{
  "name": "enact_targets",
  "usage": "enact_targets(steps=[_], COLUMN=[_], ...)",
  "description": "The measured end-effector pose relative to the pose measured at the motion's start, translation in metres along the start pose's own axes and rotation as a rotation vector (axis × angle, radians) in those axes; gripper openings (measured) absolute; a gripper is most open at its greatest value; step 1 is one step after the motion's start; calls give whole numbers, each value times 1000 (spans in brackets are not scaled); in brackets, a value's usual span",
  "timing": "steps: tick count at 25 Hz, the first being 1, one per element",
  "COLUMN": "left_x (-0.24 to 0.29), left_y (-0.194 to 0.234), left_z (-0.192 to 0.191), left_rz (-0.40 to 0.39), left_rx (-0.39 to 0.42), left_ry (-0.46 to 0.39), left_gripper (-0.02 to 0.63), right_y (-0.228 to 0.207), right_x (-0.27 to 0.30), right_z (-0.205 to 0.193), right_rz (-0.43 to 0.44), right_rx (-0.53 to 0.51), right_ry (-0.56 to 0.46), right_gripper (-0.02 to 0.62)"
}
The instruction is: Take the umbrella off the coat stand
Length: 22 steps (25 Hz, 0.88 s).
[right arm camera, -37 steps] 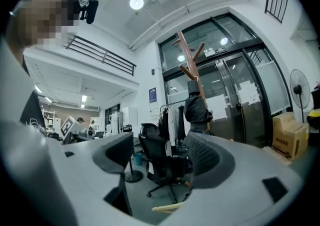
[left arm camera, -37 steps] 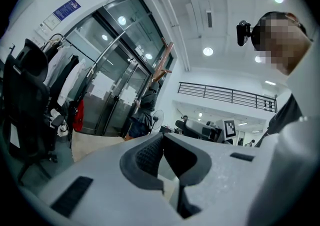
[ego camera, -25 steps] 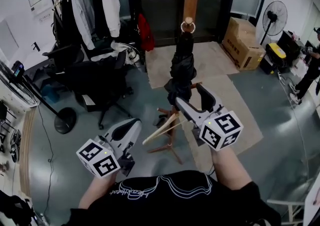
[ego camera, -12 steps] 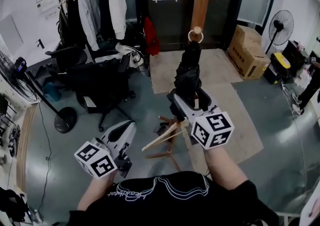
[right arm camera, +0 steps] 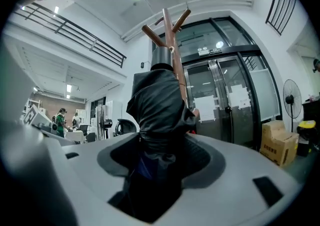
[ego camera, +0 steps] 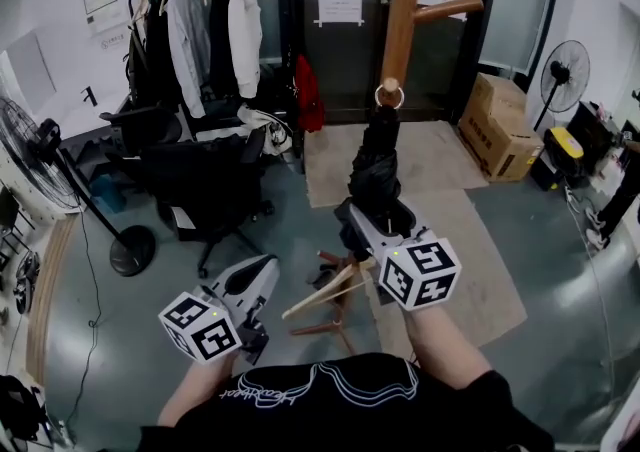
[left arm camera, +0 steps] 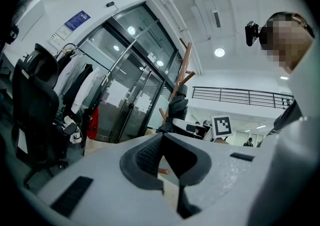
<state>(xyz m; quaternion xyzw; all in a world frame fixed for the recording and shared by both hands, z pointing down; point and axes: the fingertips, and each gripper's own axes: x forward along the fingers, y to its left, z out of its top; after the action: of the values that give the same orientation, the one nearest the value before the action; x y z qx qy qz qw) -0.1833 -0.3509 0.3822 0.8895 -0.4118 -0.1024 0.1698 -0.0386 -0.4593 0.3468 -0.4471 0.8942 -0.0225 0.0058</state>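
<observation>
In the head view, the right gripper [ego camera: 374, 214] reaches toward 12 o'clock and straddles the lower bundle of the black folded umbrella [ego camera: 378, 155]. The umbrella hangs upright, its metal ring [ego camera: 389, 95] looped over a peg of the brown wooden coat stand [ego camera: 402, 0], whose spread feet stand on the grey floor [ego camera: 150, 300] at 6 o'clock of the umbrella. The left gripper [ego camera: 262, 270] is held low at 8 o'clock of the right one, well apart from the umbrella. At 9 o'clock of the stand is a black office chair [ego camera: 200, 175]; beyond it, at 10 o'clock, light and dark garments hang on a black clothes rack [ego camera: 205, 25]. A brown cardboard box [ego camera: 500, 125] sits at 3 o'clock of the stand.

In the left gripper view, the left gripper [left arm camera: 161, 137] has its jaws pressed together at the tips, with nothing between them. The coat stand [left arm camera: 182, 77] rises at 12 o'clock of the jaws, the umbrella [left arm camera: 179, 107] hanging against it. The office chair [left arm camera: 32, 105] stands at 9 o'clock.

In the right gripper view, the right gripper [right arm camera: 160, 150] has just been closing its jaws, and the umbrella [right arm camera: 157, 105] fills the gap between them, its dark fabric pinched by both pads. The coat stand [right arm camera: 170, 25] rises behind it at 12 o'clock, and the cardboard box [right arm camera: 277, 142] lies at 3 o'clock.
</observation>
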Motion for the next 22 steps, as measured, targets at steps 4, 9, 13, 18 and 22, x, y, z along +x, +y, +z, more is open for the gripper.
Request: enact_targets(steps=[4, 9, 13, 18, 22], left_x=[3, 3, 0, -6, -10], left_y=[1, 0, -3, -5, -6], left_z=[-2, -4, 3, 8, 14], left_rz=[-1, 1, -1, -13, -29], left_rx=[3, 5, 8, 13, 17], left_ry=[-9, -18, -21, 0, 18], left_gripper=[6, 6, 6, 6, 6], right_y=[0, -2, -1, 3, 6], right_x=[-1, -4, -7, -11, -15], right_z=[-1, 0, 5, 12, 21], right_rz=[30, 55, 53, 34, 18], right_rx=[19, 53, 59, 52, 53], right_ry=[-6, -10, -12, -22, -44], right_gripper=[252, 247, 242, 239, 238])
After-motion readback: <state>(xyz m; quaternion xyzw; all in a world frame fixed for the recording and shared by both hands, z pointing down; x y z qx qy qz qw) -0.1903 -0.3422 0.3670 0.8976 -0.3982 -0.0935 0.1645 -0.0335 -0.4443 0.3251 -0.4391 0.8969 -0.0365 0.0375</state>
